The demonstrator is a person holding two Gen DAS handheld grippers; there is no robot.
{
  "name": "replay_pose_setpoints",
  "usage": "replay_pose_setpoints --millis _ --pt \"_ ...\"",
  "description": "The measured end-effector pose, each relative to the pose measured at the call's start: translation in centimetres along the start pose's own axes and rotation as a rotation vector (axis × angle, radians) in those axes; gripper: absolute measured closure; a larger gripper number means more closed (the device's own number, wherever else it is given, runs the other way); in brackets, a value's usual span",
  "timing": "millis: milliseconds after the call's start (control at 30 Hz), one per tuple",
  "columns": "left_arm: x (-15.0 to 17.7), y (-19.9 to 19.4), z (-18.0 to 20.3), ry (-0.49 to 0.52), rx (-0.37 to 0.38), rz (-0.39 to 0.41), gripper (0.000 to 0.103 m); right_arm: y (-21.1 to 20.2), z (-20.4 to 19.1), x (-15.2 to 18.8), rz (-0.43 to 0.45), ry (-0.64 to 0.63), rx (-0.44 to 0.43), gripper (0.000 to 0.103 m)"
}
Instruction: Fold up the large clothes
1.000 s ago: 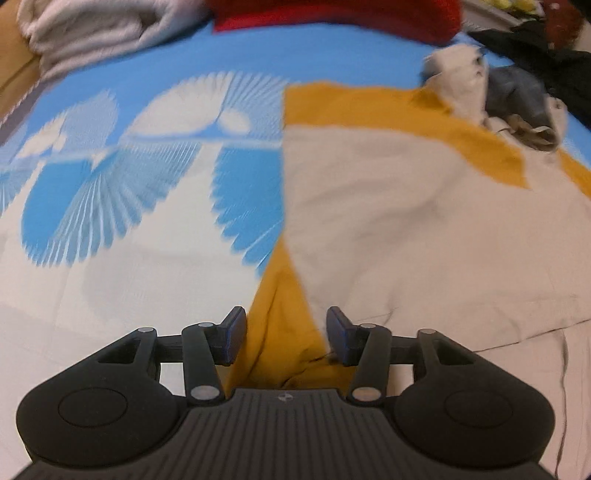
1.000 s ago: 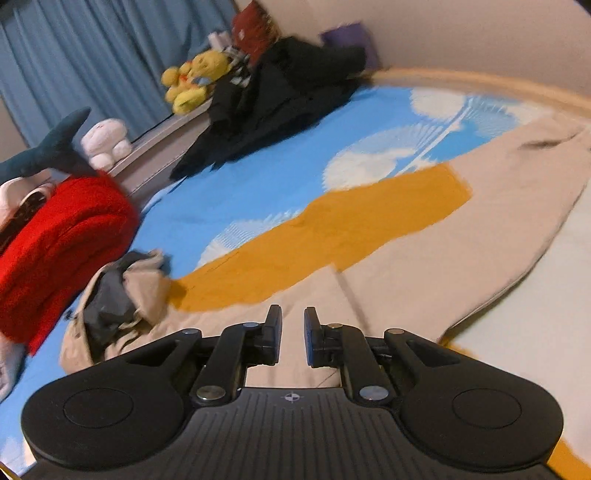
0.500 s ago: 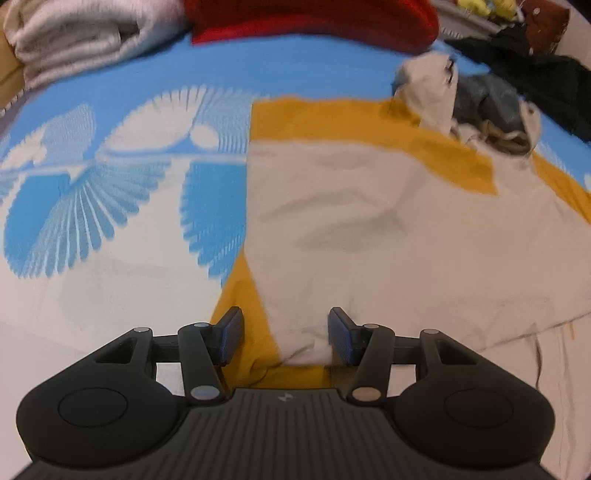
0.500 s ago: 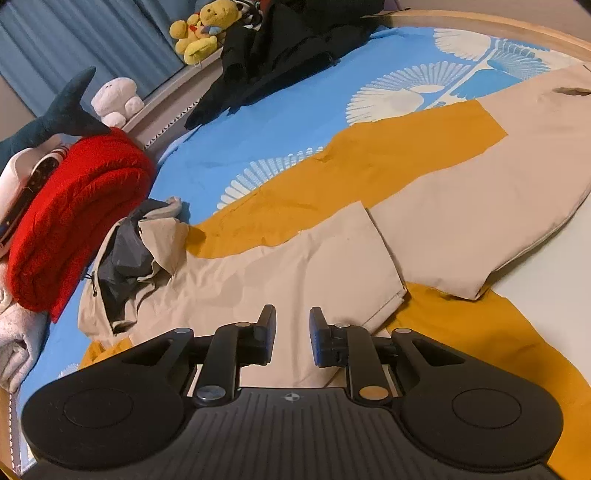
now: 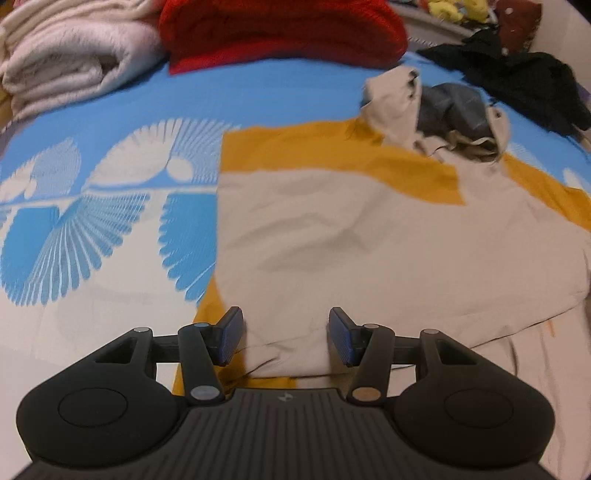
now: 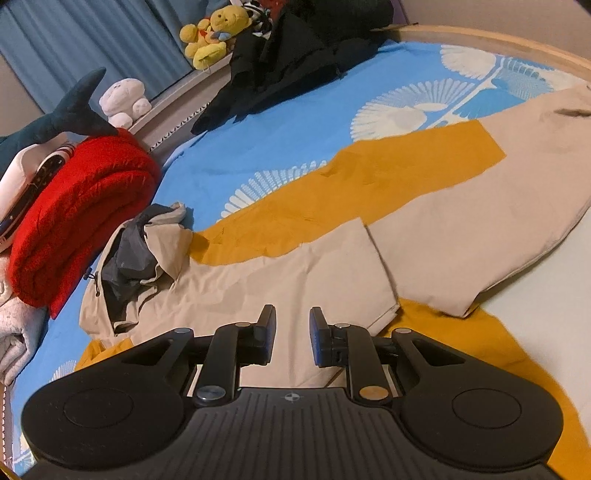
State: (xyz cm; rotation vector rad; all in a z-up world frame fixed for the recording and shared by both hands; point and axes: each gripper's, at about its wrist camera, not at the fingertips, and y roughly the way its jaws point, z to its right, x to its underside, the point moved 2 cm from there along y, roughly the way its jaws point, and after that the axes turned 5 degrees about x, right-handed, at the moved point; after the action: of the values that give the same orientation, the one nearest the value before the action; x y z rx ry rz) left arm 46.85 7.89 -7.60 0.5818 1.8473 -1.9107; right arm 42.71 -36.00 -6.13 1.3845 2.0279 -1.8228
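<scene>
While both our tongs stand apart and empty, the left gripper (image 5: 286,334) and right gripper (image 6: 292,334) hover over the beige-and-mustard hooded jacket (image 5: 369,236) spread on the blue fan-print bedspread (image 5: 110,206). Pinching only one thin layer could drag the folded sleeve (image 6: 295,280) open.

We count one beige and mustard jacket (image 6: 295,280) on the bed, one red blanket (image 6: 81,218), one pile of black clothes (image 6: 288,62), one yellow soft toy (image 6: 212,35), one white soft toy (image 6: 123,101), one plush shark (image 6: 59,118), and two grippers, the left gripper (image 5: 286,334) and the right gripper (image 6: 292,336).
</scene>
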Motion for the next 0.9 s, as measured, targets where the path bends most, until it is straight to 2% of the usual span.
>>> replay_pose_setpoints --millis 100,133,200,233,300,467,533,700,900 --pt "0.1 0.1 0.8 0.003 0.050 0.023 0.046 -0.7 0.4 -0.3 0.018 -0.014 0.005 0.083" --pt "0.4 0.7 0.8 -0.006 0.065 0.008 0.046 -0.9 0.6 -0.4 0.023 -0.018 0.007 0.083" --pt "1.6 2.8 0.3 -0.038 0.025 -0.097 0.046 -1.3 1.1 -0.6 0.030 -0.018 0.012 0.083" --pt "2.0 3.2 0.2 -0.043 0.021 -0.115 0.047 -1.4 1.3 -0.6 0.031 -0.015 0.014 0.083" --pt "1.7 2.5 0.5 -0.036 0.013 -0.099 0.047 -1.7 2.0 -0.9 0.034 -0.004 0.019 0.083" --pt "0.1 -1.0 2.5 0.013 0.041 0.021 0.045 -2.8 3.9 -2.4 0.070 0.018 0.023 0.082" --pt "0.0 -1.4 3.3 0.016 0.053 0.035 0.045 -3.2 4.9 -3.1 0.089 0.021 0.031 0.079" --pt "0.4 -1.7 4.6 0.054 0.084 0.045 0.045 -4.2 9.9 -6.2 0.159 0.058 0.078 0.079" --pt "0.6 -1.8 4.8 0.058 0.100 0.055 0.045 -4.7 19.3 -9.8 0.249 0.193 0.145 0.079"
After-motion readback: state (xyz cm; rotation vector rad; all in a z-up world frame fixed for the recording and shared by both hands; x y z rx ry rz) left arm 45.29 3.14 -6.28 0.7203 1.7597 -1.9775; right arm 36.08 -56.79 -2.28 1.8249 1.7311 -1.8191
